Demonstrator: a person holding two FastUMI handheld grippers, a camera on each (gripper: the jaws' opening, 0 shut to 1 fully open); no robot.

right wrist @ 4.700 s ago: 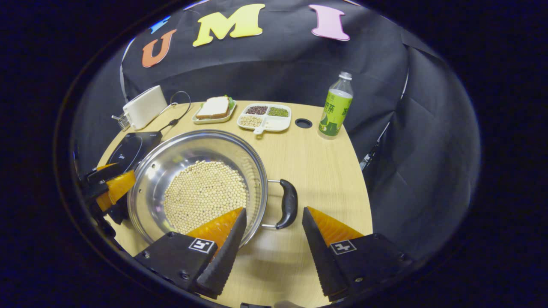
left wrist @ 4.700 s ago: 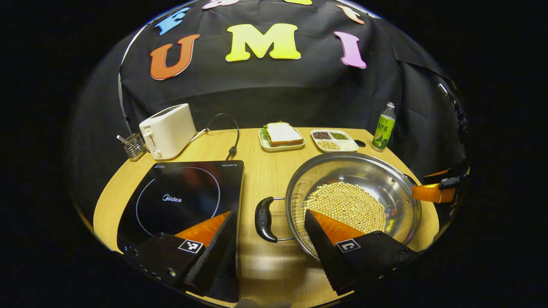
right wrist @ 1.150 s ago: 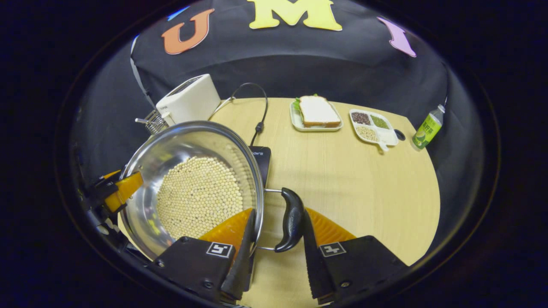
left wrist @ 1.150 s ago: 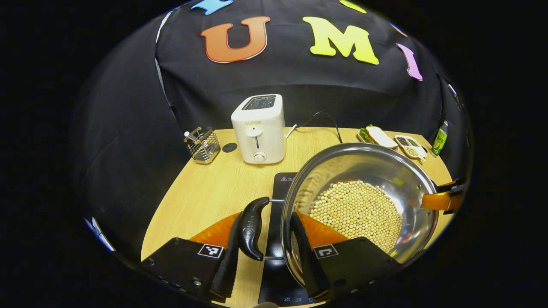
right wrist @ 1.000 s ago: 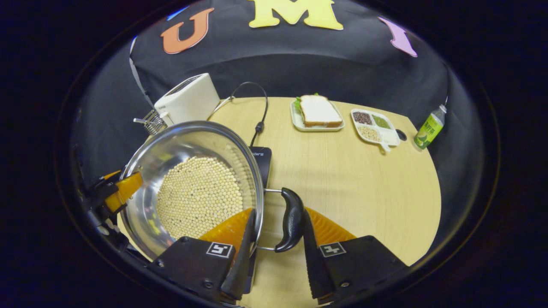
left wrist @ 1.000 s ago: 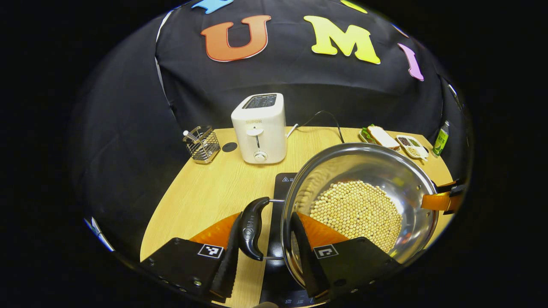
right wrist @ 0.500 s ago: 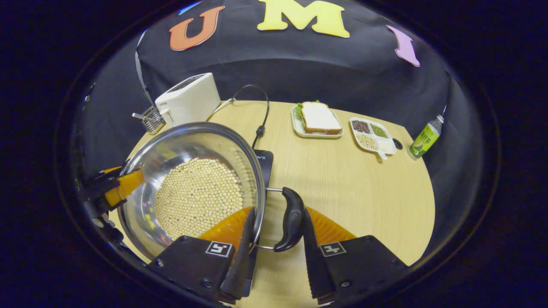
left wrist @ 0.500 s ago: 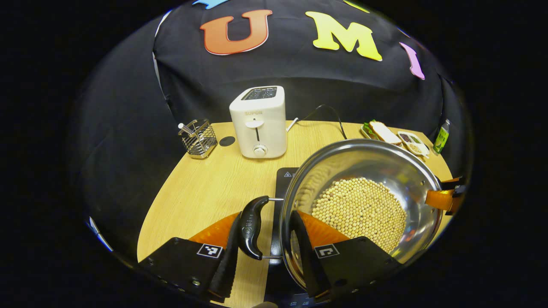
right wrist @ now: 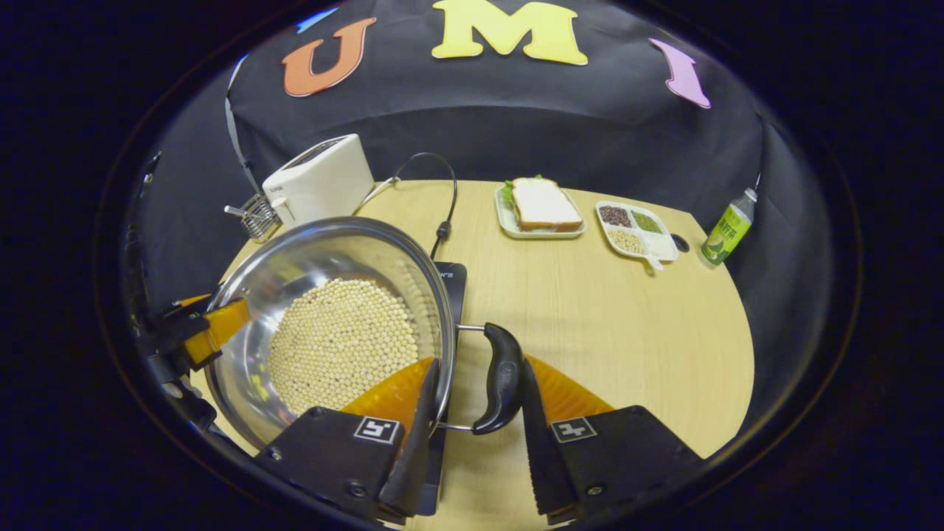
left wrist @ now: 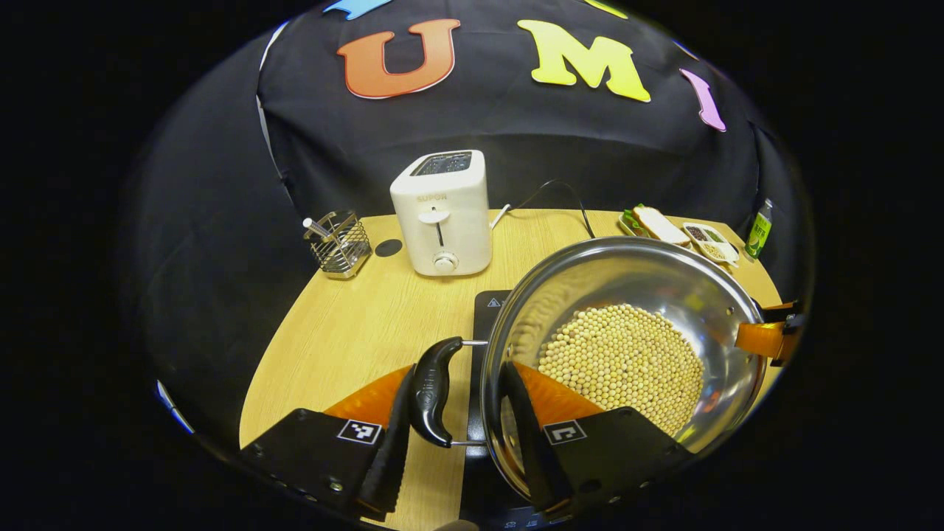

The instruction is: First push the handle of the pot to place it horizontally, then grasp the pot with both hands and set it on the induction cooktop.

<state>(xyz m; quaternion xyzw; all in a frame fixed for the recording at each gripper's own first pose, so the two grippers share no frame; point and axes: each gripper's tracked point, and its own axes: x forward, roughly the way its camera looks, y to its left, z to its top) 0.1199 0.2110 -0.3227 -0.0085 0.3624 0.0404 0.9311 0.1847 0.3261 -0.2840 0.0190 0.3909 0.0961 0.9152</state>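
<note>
Pot [left wrist: 627, 346], loaded with soybeans [left wrist: 623, 365], hangs over the induction cooktop [left wrist: 487, 310], carried by both handles. Left claw [left wrist: 453, 435] is closed narrow on the left handle [left wrist: 431, 391]; right claw [right wrist: 472, 435] likewise clamps the right handle [right wrist: 501, 380]. Compared with 4.7 s back, when both claws stood wide and the pot sat on the table [left wrist: 346, 332] beside the cooktop, the pot has travelled across and now covers most of the glass, so only the lowering remains. Whether its base already touches is probably not, though contact is hidden. Toaster [left wrist: 442, 214] stands well behind; bare table lies left and right.
</note>
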